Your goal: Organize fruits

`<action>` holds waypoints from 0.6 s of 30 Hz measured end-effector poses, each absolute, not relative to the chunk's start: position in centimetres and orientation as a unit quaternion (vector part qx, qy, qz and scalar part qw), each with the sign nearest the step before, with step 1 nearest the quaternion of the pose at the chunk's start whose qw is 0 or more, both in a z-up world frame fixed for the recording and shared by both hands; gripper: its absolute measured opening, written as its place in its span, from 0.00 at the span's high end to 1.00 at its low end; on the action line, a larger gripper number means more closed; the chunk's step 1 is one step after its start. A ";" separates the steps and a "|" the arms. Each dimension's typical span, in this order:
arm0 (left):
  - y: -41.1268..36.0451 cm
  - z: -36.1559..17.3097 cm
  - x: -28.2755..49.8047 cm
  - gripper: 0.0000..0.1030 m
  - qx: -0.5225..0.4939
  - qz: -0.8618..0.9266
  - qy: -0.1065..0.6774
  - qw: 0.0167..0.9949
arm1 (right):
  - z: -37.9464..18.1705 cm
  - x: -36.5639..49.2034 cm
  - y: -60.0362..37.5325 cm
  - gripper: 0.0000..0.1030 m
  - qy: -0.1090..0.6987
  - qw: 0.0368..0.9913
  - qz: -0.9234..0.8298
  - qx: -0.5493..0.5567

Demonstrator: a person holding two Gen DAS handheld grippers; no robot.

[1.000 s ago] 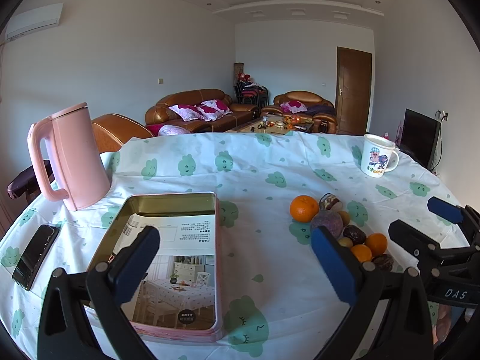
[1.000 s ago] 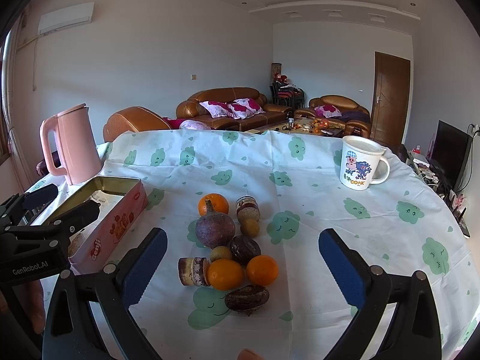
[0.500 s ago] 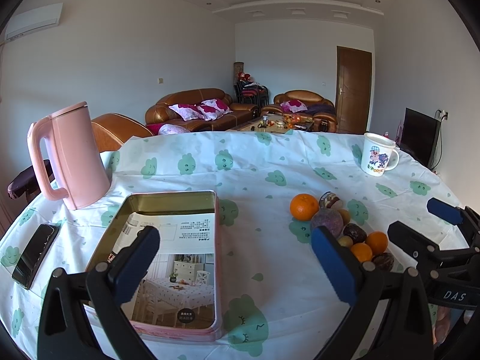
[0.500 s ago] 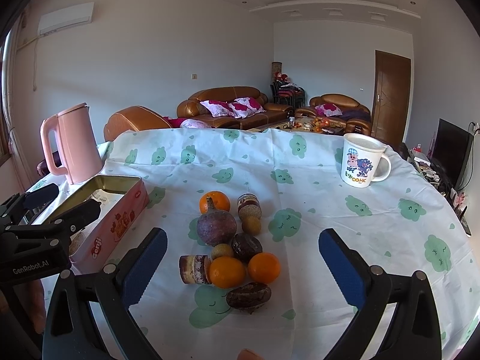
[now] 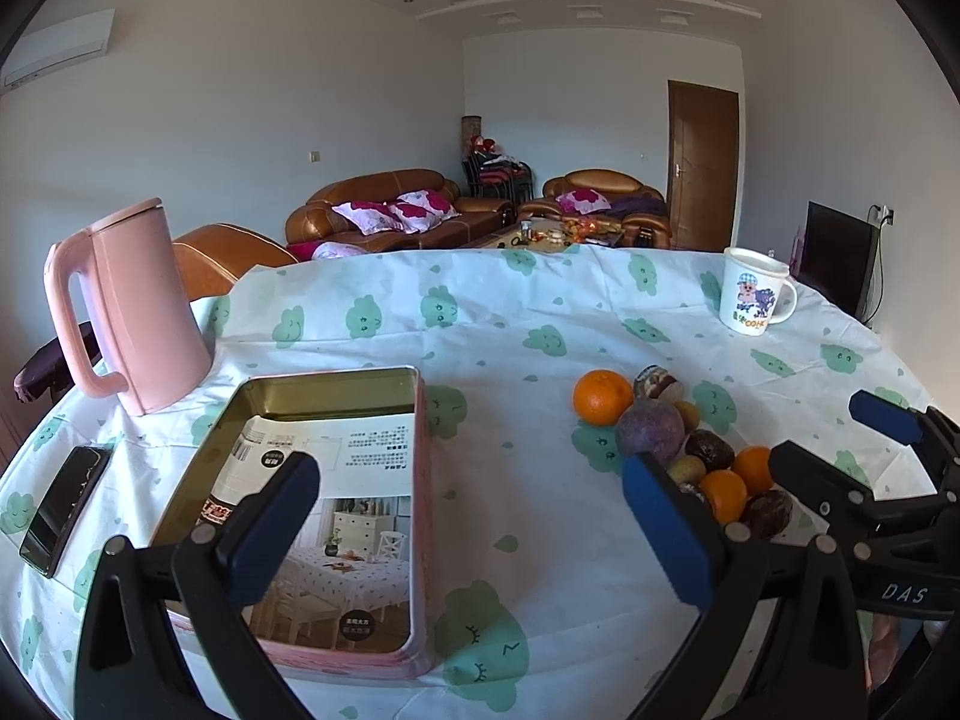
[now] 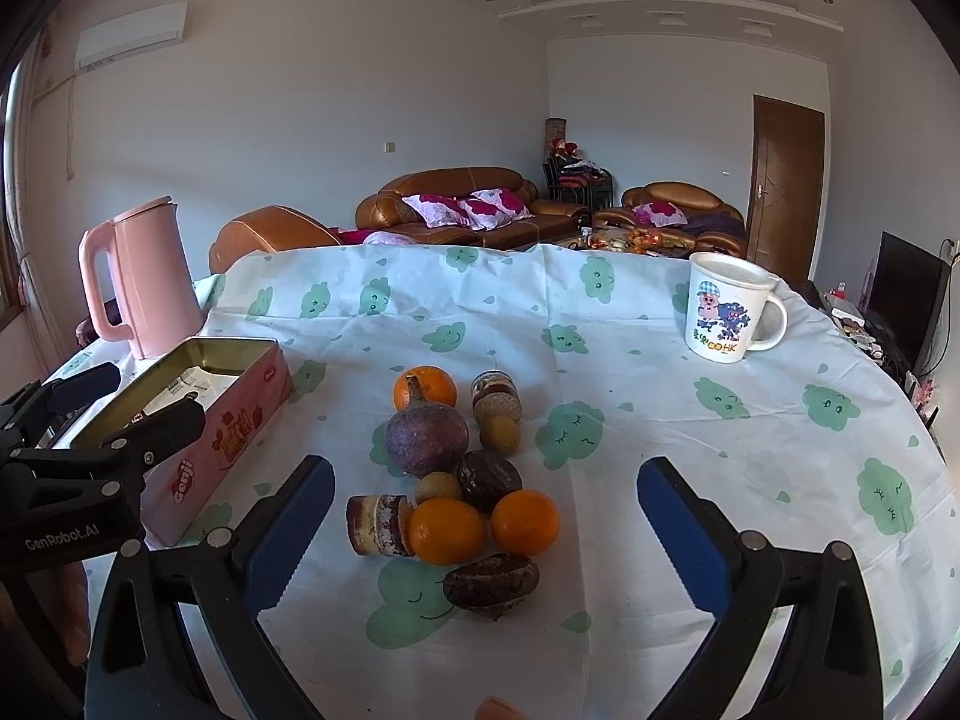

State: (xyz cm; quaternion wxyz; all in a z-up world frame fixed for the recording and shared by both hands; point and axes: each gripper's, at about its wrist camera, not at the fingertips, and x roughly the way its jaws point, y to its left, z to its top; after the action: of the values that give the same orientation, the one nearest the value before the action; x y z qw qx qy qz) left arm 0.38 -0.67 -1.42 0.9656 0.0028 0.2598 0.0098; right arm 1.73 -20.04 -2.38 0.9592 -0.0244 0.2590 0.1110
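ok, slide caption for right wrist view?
Open right gripper above clustered oranges and dark fruits; pink rectangular tin left.

phone (image 5: 63, 504) edge cropped, fruit pile (image 5: 711, 468) partly hidden

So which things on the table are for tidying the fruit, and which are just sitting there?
For the job:
- pile of oranges and dark purple fruits
- open pink metal tin
- left tool and right tool, both open

Just sitting there:
- pink plastic kettle
- white cartoon mug
- black phone
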 end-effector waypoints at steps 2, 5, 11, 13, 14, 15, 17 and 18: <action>-0.8 -1.6 0.5 0.00 0.005 0.010 0.262 0.965 | -2.6 1.8 -20.1 0.01 0.261 0.959 0.111 -0.024; -1.0 -1.8 0.6 0.00 0.006 0.011 0.264 0.965 | -3.1 1.8 -20.5 0.01 0.261 0.958 0.112 -0.021; -2.0 -3.1 1.0 0.00 0.020 0.001 0.276 0.961 | -5.3 2.0 -21.1 0.23 0.293 0.946 0.141 -0.006; -2.1 -3.3 1.2 0.00 0.018 -0.005 0.278 0.960 | -6.0 2.3 -21.0 0.34 0.308 0.939 0.154 -0.004; -2.2 -3.4 1.3 0.00 0.018 -0.007 0.279 0.960 | -6.1 2.4 -20.9 0.34 0.312 0.937 0.155 -0.006; -2.4 -3.5 1.4 0.00 0.020 -0.009 0.281 0.960 | -6.1 2.4 -20.9 0.34 0.311 0.937 0.160 -0.006; -2.7 -3.7 1.4 0.00 0.021 -0.011 0.283 0.959 | -6.3 2.5 -20.5 0.35 0.320 0.935 0.154 -0.021; -2.8 -3.8 1.5 0.00 0.021 -0.014 0.284 0.959 | -6.6 2.7 -20.5 0.37 0.329 0.931 0.155 -0.021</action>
State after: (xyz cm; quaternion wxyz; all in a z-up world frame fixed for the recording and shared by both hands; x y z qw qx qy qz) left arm 1.48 -2.77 -3.76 0.9586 0.0207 0.2838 -0.0142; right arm 2.66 -20.47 -6.57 0.9313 -0.0209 0.3292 0.1546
